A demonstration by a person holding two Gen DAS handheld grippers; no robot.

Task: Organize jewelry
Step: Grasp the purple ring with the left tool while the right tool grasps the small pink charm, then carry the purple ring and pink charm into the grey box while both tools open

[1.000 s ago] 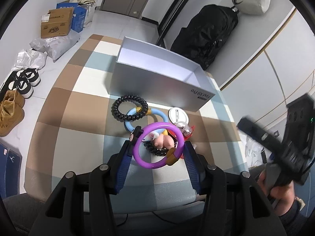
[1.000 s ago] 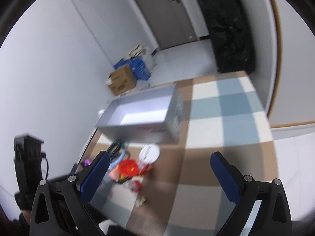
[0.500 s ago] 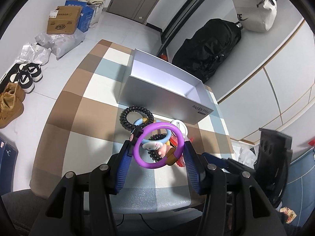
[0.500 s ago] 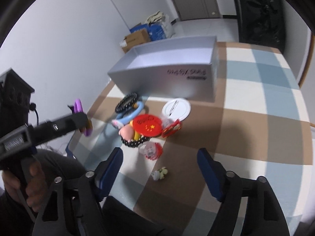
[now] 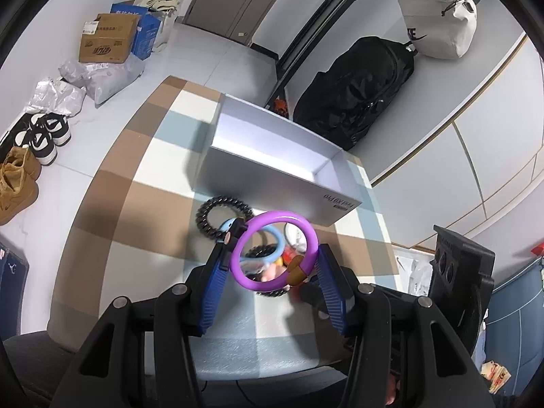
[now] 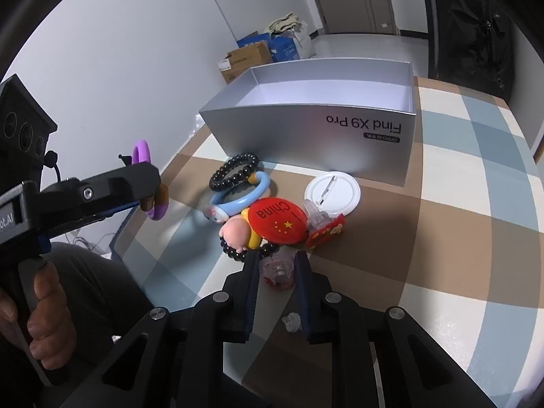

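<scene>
My left gripper (image 5: 273, 255) is shut on a purple bangle (image 5: 272, 248) with a brown charm and holds it above the table; the bangle also shows in the right wrist view (image 6: 142, 151). My right gripper (image 6: 276, 265) has closed around a small clear pink trinket (image 6: 277, 270) on the checked table. The open silver box (image 6: 326, 115) stands behind, also in the left wrist view (image 5: 272, 159). The jewelry pile holds a black bead bracelet (image 6: 234, 170), a blue bangle (image 6: 244, 195), a red China badge (image 6: 277, 221) and a white badge (image 6: 331, 192).
A small clear piece (image 6: 292, 321) lies between my right fingers' bases. A black backpack (image 5: 353, 88) leans against the wall behind the box. Shoes (image 5: 44, 136), bags and cardboard boxes (image 5: 105, 39) lie on the floor to the left.
The left gripper has lifted the purple bangle higher above the pile. The right gripper swung down to the table and closed its fingers around the clear pink trinket.
</scene>
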